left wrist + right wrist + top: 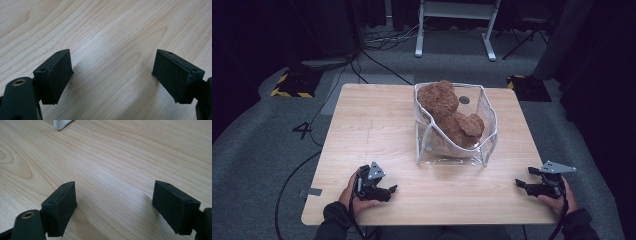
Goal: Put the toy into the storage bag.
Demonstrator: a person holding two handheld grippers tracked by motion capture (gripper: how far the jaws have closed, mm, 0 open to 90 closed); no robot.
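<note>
Dark sleeves with ribbed cuffs cover both of the person's forearms. The left black two-jaw gripper [387,190] carries a grey three-cornered plate on top, and a black cable trails from it. The right black two-jaw gripper [524,184] wears the same grey plate, dotted with small holes. Up close, each jaw ends in a flat, matt black pad [60,76] with small screw holes along its back, and a brass-coloured ring sits at the jaw's base.
</note>
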